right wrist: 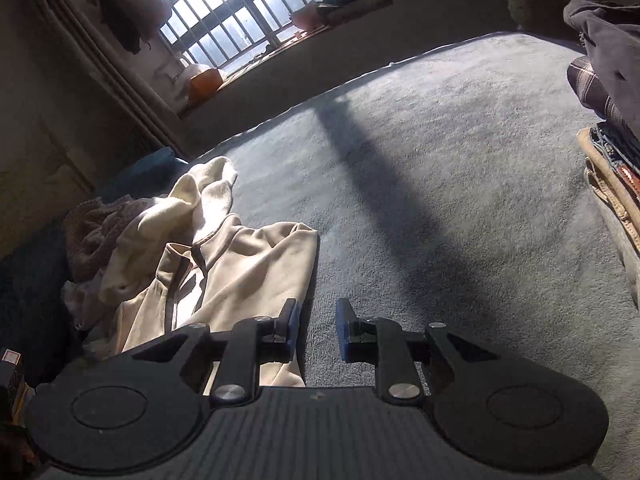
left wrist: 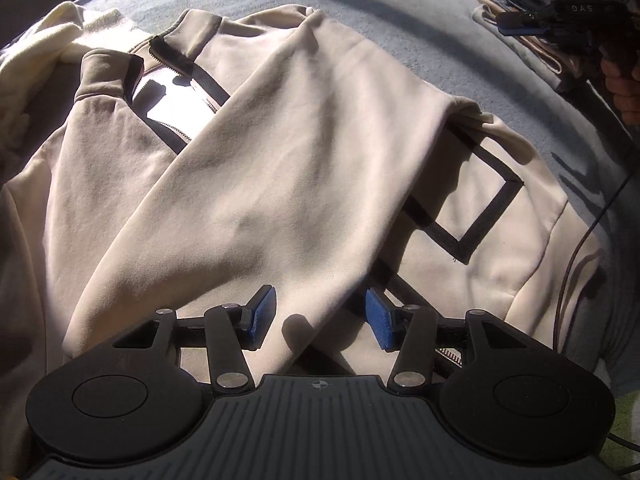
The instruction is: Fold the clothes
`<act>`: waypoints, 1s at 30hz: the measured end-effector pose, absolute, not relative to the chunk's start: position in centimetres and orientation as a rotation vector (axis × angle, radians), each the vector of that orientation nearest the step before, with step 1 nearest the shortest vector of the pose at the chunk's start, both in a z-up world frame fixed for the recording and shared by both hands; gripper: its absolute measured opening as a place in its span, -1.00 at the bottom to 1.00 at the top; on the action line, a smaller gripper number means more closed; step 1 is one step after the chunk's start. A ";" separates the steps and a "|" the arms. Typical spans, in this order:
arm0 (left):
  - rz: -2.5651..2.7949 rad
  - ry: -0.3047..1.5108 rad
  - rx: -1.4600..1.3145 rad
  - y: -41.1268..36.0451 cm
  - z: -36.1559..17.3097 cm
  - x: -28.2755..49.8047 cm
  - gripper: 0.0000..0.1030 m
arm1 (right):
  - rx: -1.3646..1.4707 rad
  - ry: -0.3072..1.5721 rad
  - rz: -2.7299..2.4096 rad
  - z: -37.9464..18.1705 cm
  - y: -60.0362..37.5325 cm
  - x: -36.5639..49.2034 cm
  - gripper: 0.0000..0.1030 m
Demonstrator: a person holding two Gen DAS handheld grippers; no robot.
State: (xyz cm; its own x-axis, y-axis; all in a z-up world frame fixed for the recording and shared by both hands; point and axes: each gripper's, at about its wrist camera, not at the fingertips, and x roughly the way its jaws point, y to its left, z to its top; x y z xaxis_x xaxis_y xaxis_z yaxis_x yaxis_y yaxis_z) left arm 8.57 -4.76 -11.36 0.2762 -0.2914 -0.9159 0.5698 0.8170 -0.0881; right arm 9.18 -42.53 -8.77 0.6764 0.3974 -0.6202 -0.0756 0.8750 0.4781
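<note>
The left gripper (left wrist: pixel 320 318) hangs over the cream jacket (left wrist: pixel 248 184) with its jaws parted; the end of the folded-over sleeve (left wrist: pixel 256 216) lies below the gap, and the blue pads (left wrist: pixel 264 312) press on nothing. The sleeve runs slantwise across the jacket's front, covering part of the black-edged zip (left wrist: pixel 180 80) and part of a black square outline (left wrist: pixel 472 208) on the chest. The jacket lies spread flat on a grey-blue blanket (left wrist: pixel 400 20) covering the bed. The right gripper (right wrist: pixel 316 330) hovers just beside the jacket's edge, over bare blanket, its jaws a little apart and empty. Beyond the collar (right wrist: pixel 192 252) sits a loose heap of unfolded clothes (right wrist: pixel 132 220), pale cloth on top and a brownish piece beside it. At the far right edge of the bed rests a stack of folded garments (right wrist: pixel 612 120), dark and checked ones above tan. Behind the bed, a barred window (right wrist: pixel 248 4) lets in bright sun.
</note>
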 end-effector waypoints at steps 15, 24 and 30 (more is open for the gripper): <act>-0.406 0.989 -0.035 0.9 -12.5 1.9 -0.03 | 0.139 0.793 0.155 -13.4 -37.0 4.1 -0.69; -0.422 0.909 -0.009 0.8 -11.7 0.9 -0.03 | -0.296 0.735 0.233 -15.0 -29.3 5.2 -0.45; -0.391 0.853 -0.001 1.4 -11.7 1.3 0.01 | -0.154 0.693 0.162 -15.1 -30.8 6.4 -0.74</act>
State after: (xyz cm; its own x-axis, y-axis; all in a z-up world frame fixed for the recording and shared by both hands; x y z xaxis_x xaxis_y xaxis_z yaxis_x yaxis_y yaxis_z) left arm 1.33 1.37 -11.65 0.5909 -0.3362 -0.7333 0.3353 0.9291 -0.1558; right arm 6.42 -30.84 -15.13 0.7581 0.0965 -0.6450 -0.1988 0.9761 -0.0876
